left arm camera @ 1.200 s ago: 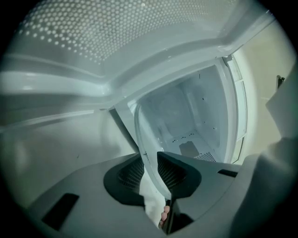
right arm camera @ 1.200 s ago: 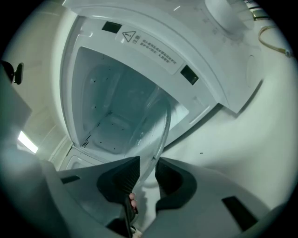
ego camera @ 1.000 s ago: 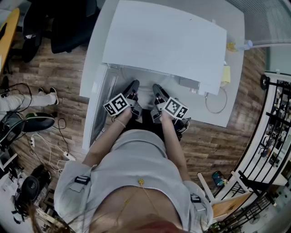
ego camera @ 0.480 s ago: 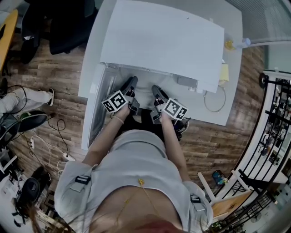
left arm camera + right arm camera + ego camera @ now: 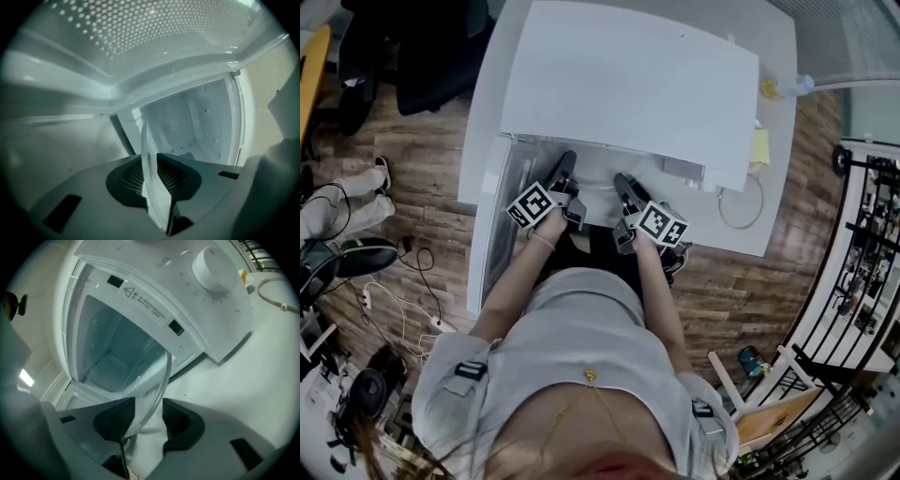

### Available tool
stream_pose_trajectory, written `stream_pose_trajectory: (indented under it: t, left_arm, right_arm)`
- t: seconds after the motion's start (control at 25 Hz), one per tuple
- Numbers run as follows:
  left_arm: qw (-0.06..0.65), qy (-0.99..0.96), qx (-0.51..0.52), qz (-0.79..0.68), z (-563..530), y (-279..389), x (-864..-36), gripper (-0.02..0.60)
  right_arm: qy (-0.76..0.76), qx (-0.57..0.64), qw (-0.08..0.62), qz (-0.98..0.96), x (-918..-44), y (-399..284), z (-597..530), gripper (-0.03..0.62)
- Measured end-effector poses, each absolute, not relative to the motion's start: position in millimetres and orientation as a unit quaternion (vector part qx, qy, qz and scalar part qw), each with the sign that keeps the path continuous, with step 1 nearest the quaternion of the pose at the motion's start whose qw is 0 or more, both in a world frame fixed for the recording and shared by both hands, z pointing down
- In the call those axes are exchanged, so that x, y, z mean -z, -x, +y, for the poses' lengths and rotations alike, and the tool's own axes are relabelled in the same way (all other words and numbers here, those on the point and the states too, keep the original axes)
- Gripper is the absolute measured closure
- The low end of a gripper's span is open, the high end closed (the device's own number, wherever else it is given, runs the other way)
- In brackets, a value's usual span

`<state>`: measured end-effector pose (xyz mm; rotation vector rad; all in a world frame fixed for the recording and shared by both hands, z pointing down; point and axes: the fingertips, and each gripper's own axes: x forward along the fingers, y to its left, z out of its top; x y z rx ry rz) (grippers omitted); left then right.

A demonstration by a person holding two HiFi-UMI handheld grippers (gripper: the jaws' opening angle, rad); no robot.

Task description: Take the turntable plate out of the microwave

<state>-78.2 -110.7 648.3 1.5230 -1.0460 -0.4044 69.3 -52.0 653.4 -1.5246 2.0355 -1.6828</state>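
The white microwave (image 5: 628,84) stands on a white table, its door (image 5: 499,216) swung open to the left. Both grippers reach into its mouth. In the left gripper view the clear glass turntable plate (image 5: 149,154) stands edge-on between the pads. My left gripper (image 5: 152,180) (image 5: 567,171) is closing on its rim, inside the cavity. In the right gripper view the plate's curved rim (image 5: 147,378) lies against the left pad. My right gripper (image 5: 145,420) (image 5: 623,185) is opening, with a gap at its right pad. The plate is hard to pick out in the head view.
The microwave's control knob (image 5: 213,268) is on the right of its front. A looped cable (image 5: 741,202) and a yellow item (image 5: 761,145) lie on the table (image 5: 741,242) to the right. A black office chair (image 5: 441,47) and floor cables (image 5: 403,281) are at left, a metal rack (image 5: 862,244) at right.
My left gripper has pushed a little further into the microwave mouth. The right gripper has stayed in place.
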Motion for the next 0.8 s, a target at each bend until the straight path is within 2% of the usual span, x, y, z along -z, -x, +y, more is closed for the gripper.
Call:
stream_pose_trajectory:
  t: [0.04, 0.24, 0.32, 0.36, 0.48, 0.8]
  left_arm:
    - [0.587, -0.652, 0.177, -0.446, -111, 78, -647, 0.499]
    - [0.596, -0.645, 0.190, -0.438, -108, 77, -644, 0.508]
    - [0.602, -0.640, 0.196, -0.434, -106, 77, -644, 0.512]
    - [0.604, -0.640, 0.197, -0.433, -105, 76, -645, 0.512]
    - [0.604, -0.641, 0.195, -0.432, -103, 78, -645, 0.514]
    - [0.591, -0.653, 0.192, -0.433, -99, 79, -639, 0.512]
  right_arm:
    - [0.508, 0.548, 0.054, 0.663, -654, -76, -58, 0.391]
    - [0.499, 0.573, 0.128, 0.638, -654, -100, -93, 0.390]
    - [0.500, 0.586, 0.143, 0.622, -657, -105, -99, 0.413]
    - [0.505, 0.586, 0.144, 0.617, -659, -107, -99, 0.458]
    - [0.512, 0.581, 0.160, 0.612, -658, -106, -96, 0.490]
    - [0.512, 0.555, 0.175, 0.632, -645, -106, -92, 0.508]
